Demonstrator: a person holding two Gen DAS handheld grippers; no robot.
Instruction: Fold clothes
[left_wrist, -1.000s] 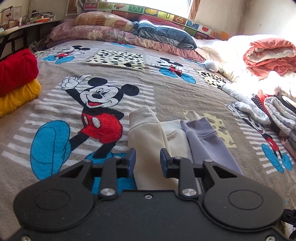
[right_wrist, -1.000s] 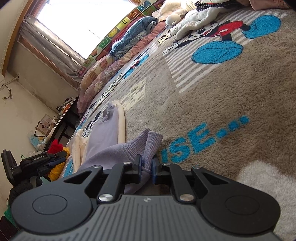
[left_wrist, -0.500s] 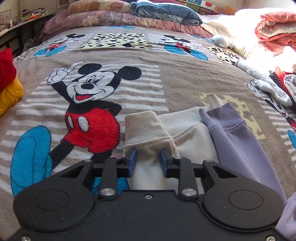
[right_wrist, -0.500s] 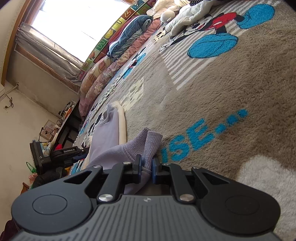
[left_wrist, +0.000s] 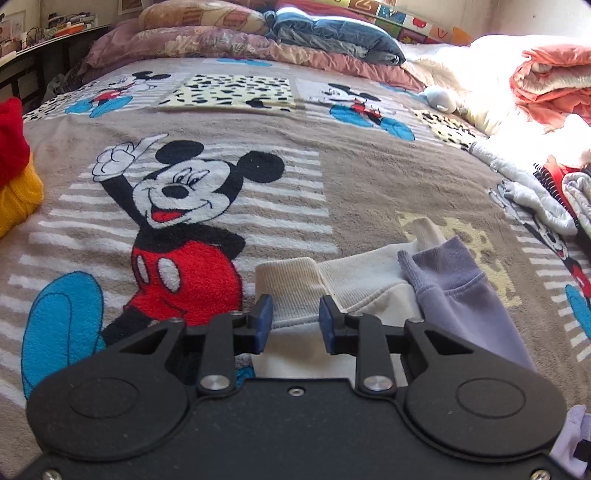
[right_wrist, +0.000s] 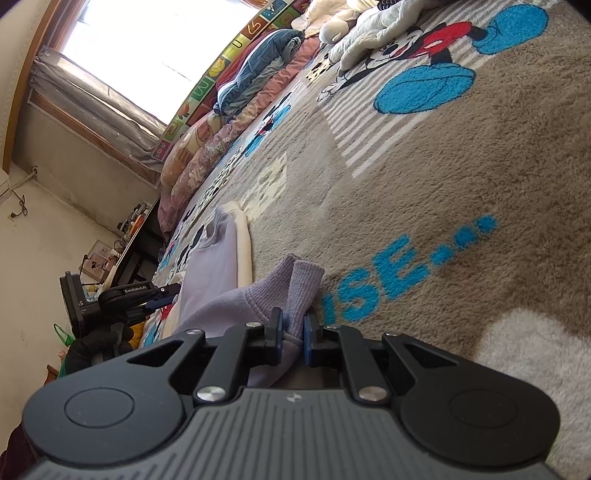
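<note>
Over at 9 o'clock a chunky red knit (left_wrist: 11, 136) sat stacked on a yellow one (left_wrist: 18, 195). The fuzzy cartoon-mouse blanket (left_wrist: 332, 177) covered the bed. The left tool (left_wrist: 295, 317) hung with blue pads apart, straddling the cream sweatshirt's ribbed cuff (left_wrist: 286, 286) without squeezing it. At 3 o'clock lay the lilac sleeve (left_wrist: 454, 280). The right tool (right_wrist: 293, 332) was clenched on the lilac ribbed cuff (right_wrist: 301, 288).

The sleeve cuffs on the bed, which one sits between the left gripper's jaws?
The cream ribbed cuff, left of the lilac cuff, which lies clear of the left gripper.
</note>
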